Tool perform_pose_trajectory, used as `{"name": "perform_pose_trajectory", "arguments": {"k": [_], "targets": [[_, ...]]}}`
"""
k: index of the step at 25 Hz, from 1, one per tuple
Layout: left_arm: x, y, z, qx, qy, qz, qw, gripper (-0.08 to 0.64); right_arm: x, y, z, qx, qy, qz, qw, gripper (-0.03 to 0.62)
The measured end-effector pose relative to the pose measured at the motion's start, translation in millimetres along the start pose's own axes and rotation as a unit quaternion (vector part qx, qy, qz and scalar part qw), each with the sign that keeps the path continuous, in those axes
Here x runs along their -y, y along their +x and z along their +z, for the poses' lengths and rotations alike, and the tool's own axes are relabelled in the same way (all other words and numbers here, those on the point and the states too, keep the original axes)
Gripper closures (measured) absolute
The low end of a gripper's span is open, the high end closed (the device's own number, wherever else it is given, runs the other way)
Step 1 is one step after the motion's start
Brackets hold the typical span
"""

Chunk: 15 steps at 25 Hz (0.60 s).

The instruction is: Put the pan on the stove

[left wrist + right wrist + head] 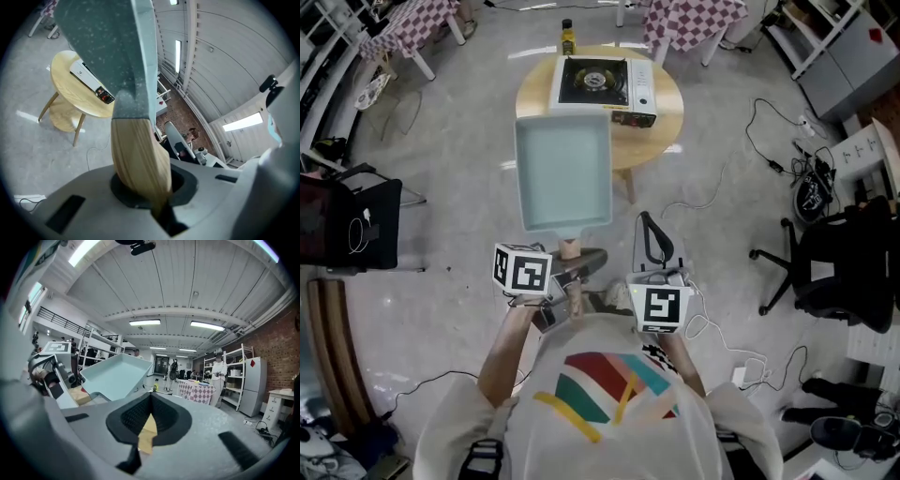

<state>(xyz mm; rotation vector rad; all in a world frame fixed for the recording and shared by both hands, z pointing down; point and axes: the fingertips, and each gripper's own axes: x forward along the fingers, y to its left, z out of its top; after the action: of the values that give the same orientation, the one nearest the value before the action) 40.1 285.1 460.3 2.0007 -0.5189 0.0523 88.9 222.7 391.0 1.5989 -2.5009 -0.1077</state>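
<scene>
Mid-carry, the left gripper point(569, 274), jaws clamped on the wooden handle point(138, 154), holds the pale teal rectangular pan point(562, 173) aloft, short of the black-topped portable stove point(602, 82) on the round wooden surface point(667, 120), while the right gripper point(149, 427) has its jaws closed on nothing; next it likely needs carrying forward and lowering level onto the burner.

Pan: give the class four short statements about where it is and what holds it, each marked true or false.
1. The left tongs grip the pan by its wooden handle. True.
2. The pan sits on the stove. False: it is held in the air, short of the round table.
3. The right tongs clamp the pan's rim. False: they are shut on nothing, apart from the pan.
4. A bottle stands beyond the stove. True.
</scene>
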Motion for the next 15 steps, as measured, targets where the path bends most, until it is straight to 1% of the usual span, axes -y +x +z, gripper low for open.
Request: {"name": "perform_pose_trajectory", "arguments": {"k": [6,10,15], "targets": [[1.0,19.5,10.0,0.014,-0.008,-0.001,0.9999,0.552,21.7,8.1,-7.5,0.0,0.011,0.008,1.0,0.594],[-0.9,29.2,8.1,0.024,-0.013,0.003,0.9996,0.552,35.1,3.8,-13.4,0.007,0.015,0.012,1.0,0.594],[6.7,43.1,9.7,0.034,-0.032,-0.005,0.9989,0.552,56.3,0.1,-16.8,0.012,0.02,0.015,1.0,0.594]]}}
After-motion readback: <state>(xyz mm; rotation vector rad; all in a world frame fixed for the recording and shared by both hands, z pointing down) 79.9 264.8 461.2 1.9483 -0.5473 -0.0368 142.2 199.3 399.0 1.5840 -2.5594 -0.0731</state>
